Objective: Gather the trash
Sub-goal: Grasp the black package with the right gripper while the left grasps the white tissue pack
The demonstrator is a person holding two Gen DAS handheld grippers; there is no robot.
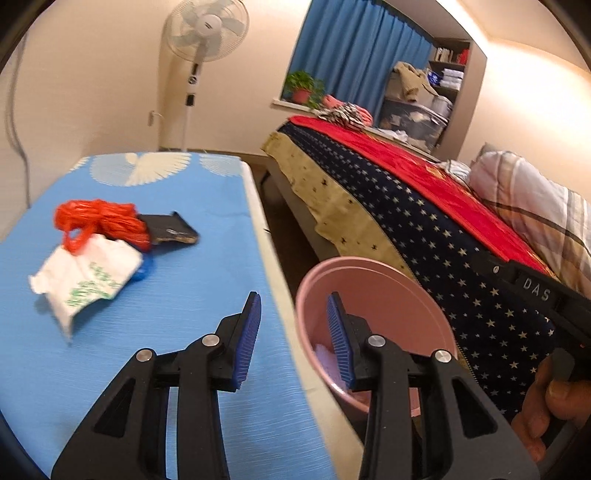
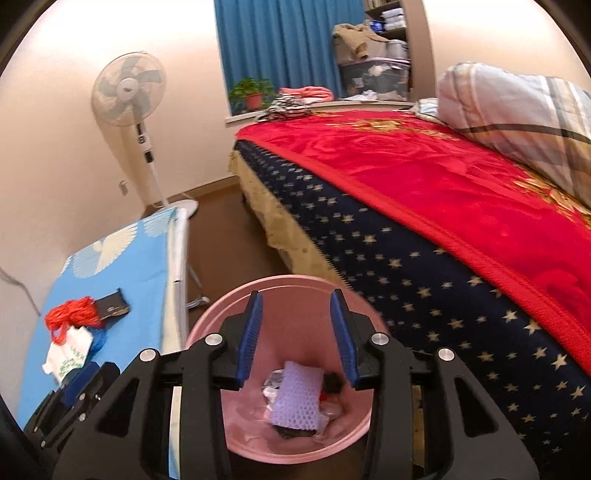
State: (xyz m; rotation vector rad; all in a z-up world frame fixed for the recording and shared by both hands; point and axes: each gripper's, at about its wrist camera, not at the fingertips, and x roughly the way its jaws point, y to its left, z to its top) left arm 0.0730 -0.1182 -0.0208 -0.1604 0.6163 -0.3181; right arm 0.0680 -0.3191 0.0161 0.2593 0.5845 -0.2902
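Two tools are showing, one in each wrist view, and both are standing spread with nothing between their blue pads. No earlier moment is on hand to compare. The right tool point(image 2: 297, 332) is hanging directly over one pink bin point(image 2: 295, 446), which is sitting on the floor between the worktop point(image 2: 122, 266) and the bed point(image 2: 424, 280). Inside the bin, one pale lilac foam net point(image 2: 297, 397) is lying on top of a small heap of scraps; a dark piece, something red and some clear wrapping are showing beneath it, too jumbled to count. The left tool point(image 1: 293, 334) is hovering near the worktop's edge, its right pad overlapping the bin's rim in that view. Farther along the blue-covered worktop, the remaining trash is lying in one cluster: one white printed bag point(image 1: 86, 280), one crumpled orange plastic bag point(image 1: 99, 219), one dark flat packet point(image 1: 170, 230) and a scrap of blue plastic point(image 1: 144, 271), all touching or overlapping. Beyond, one standing fan point(image 1: 205, 33) is rising against the wall, and one potted plant point(image 1: 303, 86) is sitting on the windowsill.
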